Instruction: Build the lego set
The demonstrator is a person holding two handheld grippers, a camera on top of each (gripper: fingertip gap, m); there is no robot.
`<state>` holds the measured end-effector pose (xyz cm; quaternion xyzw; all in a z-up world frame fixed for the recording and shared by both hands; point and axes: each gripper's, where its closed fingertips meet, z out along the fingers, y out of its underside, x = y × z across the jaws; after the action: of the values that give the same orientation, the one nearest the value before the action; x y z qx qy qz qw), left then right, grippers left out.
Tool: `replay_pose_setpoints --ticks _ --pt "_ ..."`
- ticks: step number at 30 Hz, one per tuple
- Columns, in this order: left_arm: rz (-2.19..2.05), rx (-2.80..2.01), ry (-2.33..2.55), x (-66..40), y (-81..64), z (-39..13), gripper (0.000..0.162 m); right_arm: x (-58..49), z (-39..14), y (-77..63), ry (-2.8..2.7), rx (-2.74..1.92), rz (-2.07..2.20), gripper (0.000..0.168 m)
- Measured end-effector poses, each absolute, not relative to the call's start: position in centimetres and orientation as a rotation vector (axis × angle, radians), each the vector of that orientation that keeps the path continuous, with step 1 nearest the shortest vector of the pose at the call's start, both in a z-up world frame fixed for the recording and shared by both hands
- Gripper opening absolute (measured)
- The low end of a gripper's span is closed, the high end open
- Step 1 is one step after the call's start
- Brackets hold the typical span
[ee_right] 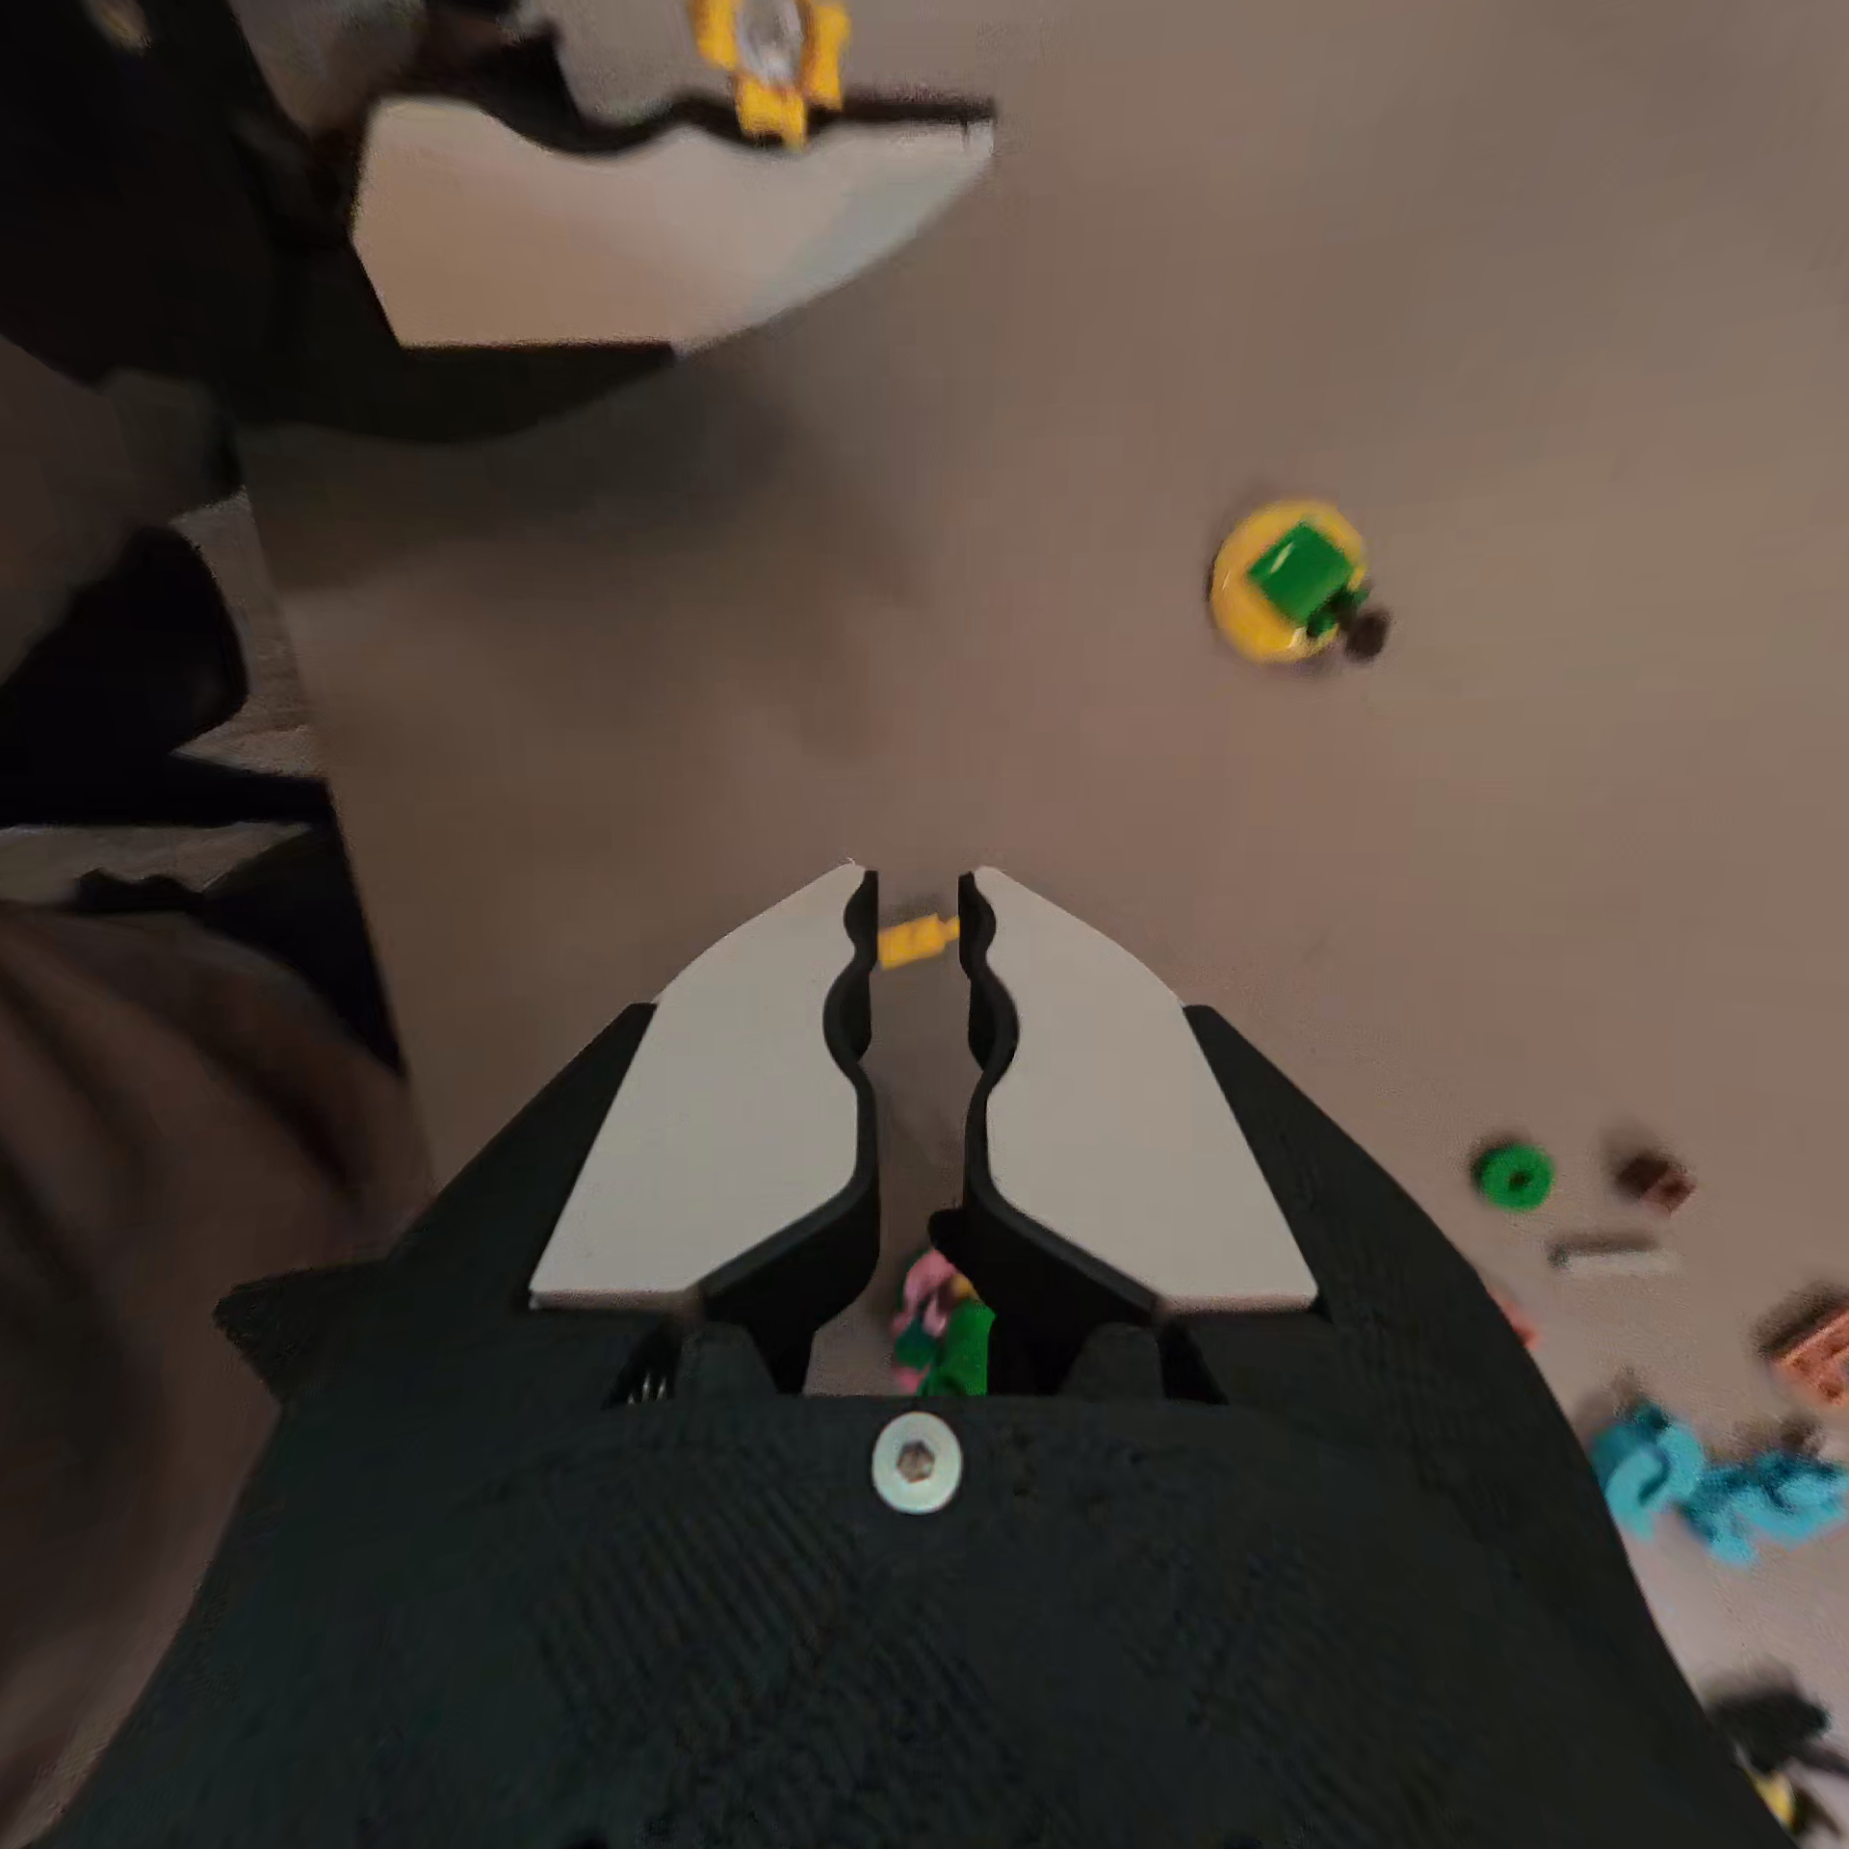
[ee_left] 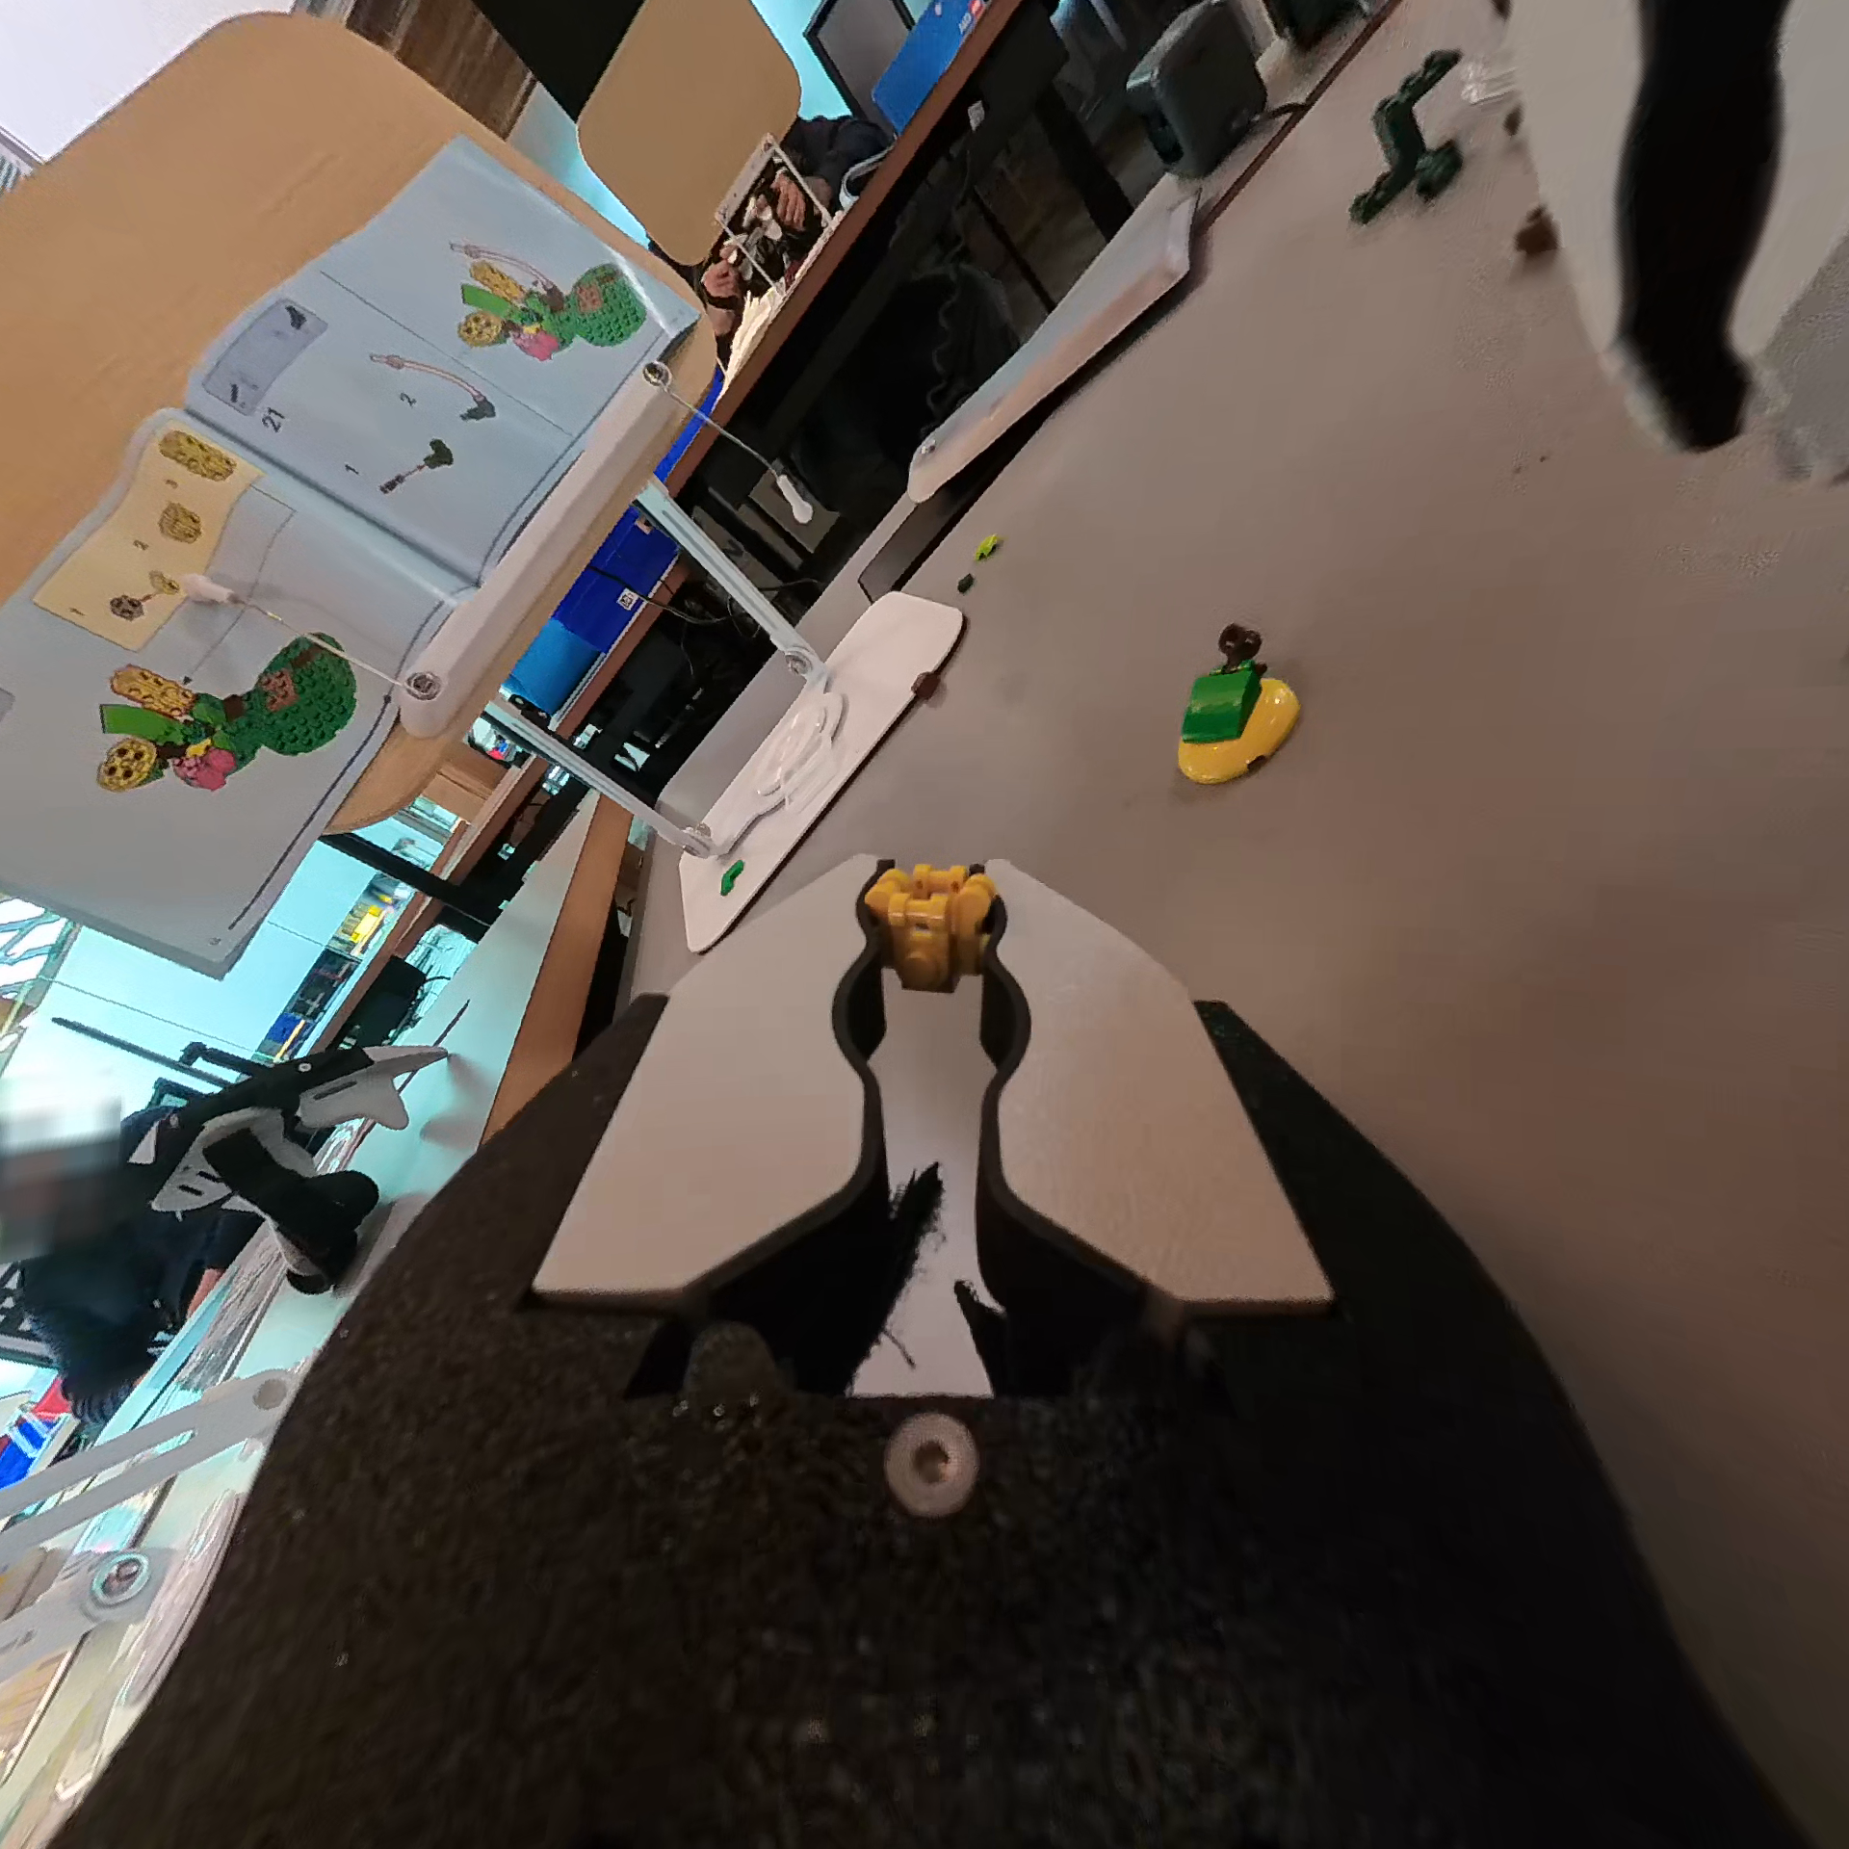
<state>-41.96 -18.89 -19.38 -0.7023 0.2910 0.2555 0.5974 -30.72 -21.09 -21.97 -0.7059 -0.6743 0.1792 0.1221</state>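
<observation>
My left gripper [ee_left: 931, 880] is shut on a yellow lego assembly [ee_left: 931, 926] and holds it above the grey table. It also shows at the top of the right wrist view [ee_right: 660, 200] with the yellow assembly [ee_right: 770, 60]. My right gripper [ee_right: 915, 885] is shut on a small yellow piece [ee_right: 915, 941] near its fingertips. A round yellow plate with a green slope brick [ee_left: 1236, 715] lies on the table, also in the right wrist view [ee_right: 1291, 585]. The right gripper shows blurred at the top right of the left wrist view [ee_left: 1681, 300].
An open instruction booklet [ee_left: 330, 450] stands on a white stand [ee_left: 820, 740] at the table's far side. Loose pieces lie around: a dark green part [ee_left: 1406, 140], a green round piece [ee_right: 1513, 1176], a brown piece [ee_right: 1656, 1181], light blue parts [ee_right: 1701, 1491], a pink-green cluster [ee_right: 941, 1321].
</observation>
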Motion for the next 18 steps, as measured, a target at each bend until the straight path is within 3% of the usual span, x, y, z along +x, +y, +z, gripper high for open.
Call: replay_pose_setpoints --ticks 7,18 --pt "0.604 -1.63 0.688 -42.0 -19.0 -19.5 0.014 -27.3 -24.6 -19.5 -2.19 -2.195 0.07 0.0" --pt "0.606 -1.624 0.671 -42.4 -19.1 -19.1 0.014 -28.6 -26.4 -20.4 -2.29 -2.155 0.087 0.0"
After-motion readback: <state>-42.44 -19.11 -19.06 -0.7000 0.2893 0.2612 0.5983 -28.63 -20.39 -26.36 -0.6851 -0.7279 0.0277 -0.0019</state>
